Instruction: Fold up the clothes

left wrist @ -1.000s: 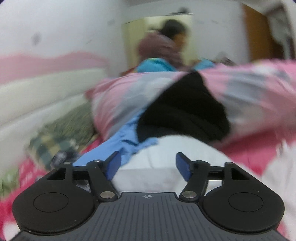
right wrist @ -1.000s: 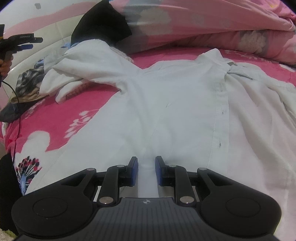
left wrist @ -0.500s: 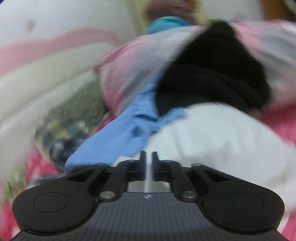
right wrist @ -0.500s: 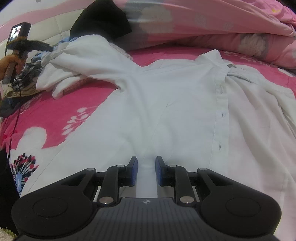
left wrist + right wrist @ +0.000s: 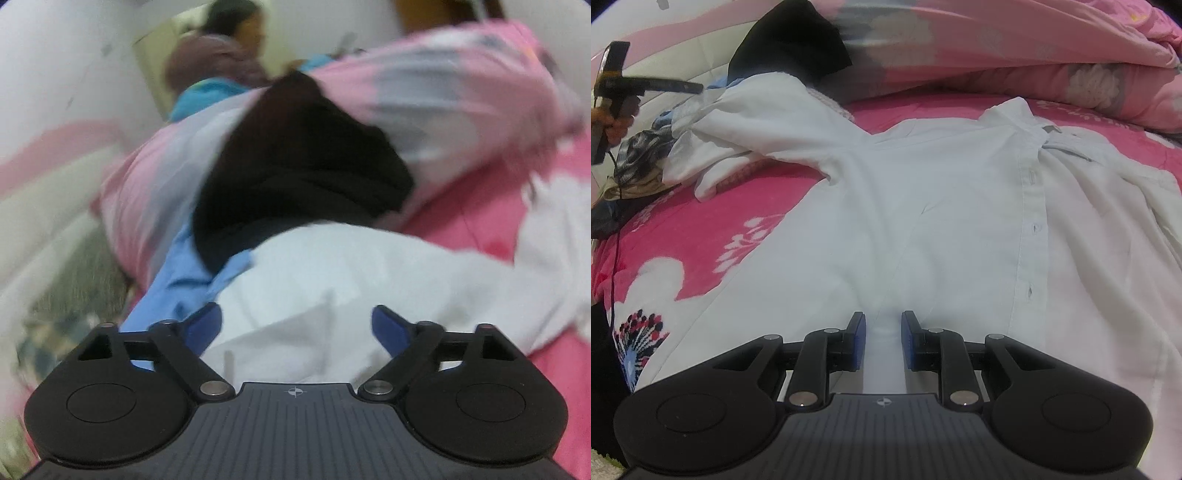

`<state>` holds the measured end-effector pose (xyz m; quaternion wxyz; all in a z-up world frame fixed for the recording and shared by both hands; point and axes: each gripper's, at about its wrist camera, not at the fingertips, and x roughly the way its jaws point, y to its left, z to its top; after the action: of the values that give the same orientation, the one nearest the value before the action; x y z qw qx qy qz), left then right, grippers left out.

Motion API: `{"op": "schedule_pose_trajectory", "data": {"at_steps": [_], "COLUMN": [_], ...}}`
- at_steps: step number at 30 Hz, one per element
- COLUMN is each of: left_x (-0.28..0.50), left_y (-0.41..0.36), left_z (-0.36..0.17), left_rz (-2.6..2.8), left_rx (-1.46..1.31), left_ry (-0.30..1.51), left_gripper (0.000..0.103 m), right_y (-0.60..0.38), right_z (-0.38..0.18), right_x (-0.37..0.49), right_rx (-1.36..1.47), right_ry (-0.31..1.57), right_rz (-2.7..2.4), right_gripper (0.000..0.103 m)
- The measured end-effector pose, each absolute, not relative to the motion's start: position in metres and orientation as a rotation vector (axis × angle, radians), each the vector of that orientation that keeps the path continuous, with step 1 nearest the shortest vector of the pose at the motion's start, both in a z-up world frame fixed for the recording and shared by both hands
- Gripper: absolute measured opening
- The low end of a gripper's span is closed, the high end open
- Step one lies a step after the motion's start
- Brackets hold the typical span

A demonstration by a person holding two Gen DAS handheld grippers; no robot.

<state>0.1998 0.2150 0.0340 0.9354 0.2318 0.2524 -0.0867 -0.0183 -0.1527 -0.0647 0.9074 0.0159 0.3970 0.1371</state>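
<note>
Landmark: white shirt [image 5: 923, 206], spread flat, front up, on the pink floral bed sheet [image 5: 701, 236].

Right wrist view, left to right of the shirt:
- Far left of it, a hand [image 5: 613, 123] holds the left gripper [image 5: 689, 87] level above the shirt's sleeve [image 5: 746, 136]. Seen from the side here, so its opening is not readable in this view.
- Just left of the sleeve end: a crumpled checked cloth [image 5: 642, 155].
- Behind the shirt's shoulder: a black garment [image 5: 786, 40], against the pink quilt [image 5: 1015, 48] that runs along the shirt's far side.
- Button placket [image 5: 1030, 236] runs right of shirt centre; collar [image 5: 1015, 114] at the far end.
- Right gripper [image 5: 882, 339] at the shirt's near hem: jaws narrowly apart, pinched on a ridge of white fabric between the blue pads.

Left wrist view (blurred):
- Left of the sleeve [image 5: 332, 280]: a blue garment [image 5: 177, 291], touching it, partly under the black garment [image 5: 303, 166].
- Left gripper [image 5: 295, 325] jaws opening, already wide. Sleeve fabric lies between them; the pads do not press on it.
- Beyond the quilt [image 5: 461, 96]: a person [image 5: 221, 62], blurred.
</note>
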Motion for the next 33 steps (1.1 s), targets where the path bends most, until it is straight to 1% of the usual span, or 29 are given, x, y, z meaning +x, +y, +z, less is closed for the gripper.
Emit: {"op": "schedule_pose_trajectory", "data": {"at_steps": [2,3,4,5,7,9,10,15,18,20,22,24,27,30,33], "left_x": [0.216,0.224,0.231,0.237,0.242,0.245,0.246,0.26,0.27,0.276,0.279,0.27,0.251,0.227,0.199], "left_y": [0.213,0.218,0.228,0.238,0.253,0.265,0.271,0.316,0.344,0.357,0.368,0.377,0.385,0.374,0.353], "left_z": [0.025,0.023,0.024,0.025,0.031,0.04,0.045,0.069,0.078,0.073,0.068,0.07,0.078,0.093,0.098], "left_rz": [-0.146,-0.13,-0.117,-0.105,-0.108,-0.083,-0.067,0.06,0.157,0.217,0.259,0.261,0.255,0.217,0.153], "left_rx": [0.468,0.439,0.384,0.323,0.229,0.168,0.132,-0.14,-0.301,-0.343,-0.379,-0.412,-0.433,-0.35,-0.295], "left_ry": [0.568,0.603,0.632,0.659,0.666,0.652,0.638,0.537,0.477,0.478,0.492,0.472,0.442,0.456,0.522], "left_gripper": [0.07,0.049,0.04,0.037,0.008,0.002,0.001,0.001,0.003,0.009,0.033,0.037,0.052,0.052,0.052], "right_y": [-0.151,-0.151,-0.151,-0.15,-0.151,-0.151,-0.151,-0.152,-0.151,-0.15,-0.15,-0.15,-0.151,-0.152,-0.152], "right_z": [-0.064,-0.064,-0.064,-0.064,-0.064,-0.064,-0.064,-0.063,-0.063,-0.063,-0.063,-0.063,-0.063,-0.063,-0.064], "right_x": [-0.018,-0.018,-0.018,-0.018,-0.018,-0.018,-0.018,-0.018,-0.017,-0.017,-0.017,-0.017,-0.016,-0.017,-0.017], "right_rx": [0.025,0.021,0.016,0.014,0.012,0.013,0.014,0.013,0.009,0.01,0.008,0.004,0.003,0.004,0.007], "right_ry": [0.821,0.821,0.822,0.823,0.823,0.823,0.823,0.825,0.826,0.826,0.826,0.827,0.828,0.826,0.823], "right_rz": [0.28,0.28,0.28,0.279,0.279,0.28,0.28,0.279,0.276,0.273,0.272,0.274,0.278,0.282,0.284], "right_gripper": [0.023,0.023,0.023,0.023,0.023,0.023,0.023,0.023,0.023,0.023,0.023,0.023,0.023,0.023,0.023]}}
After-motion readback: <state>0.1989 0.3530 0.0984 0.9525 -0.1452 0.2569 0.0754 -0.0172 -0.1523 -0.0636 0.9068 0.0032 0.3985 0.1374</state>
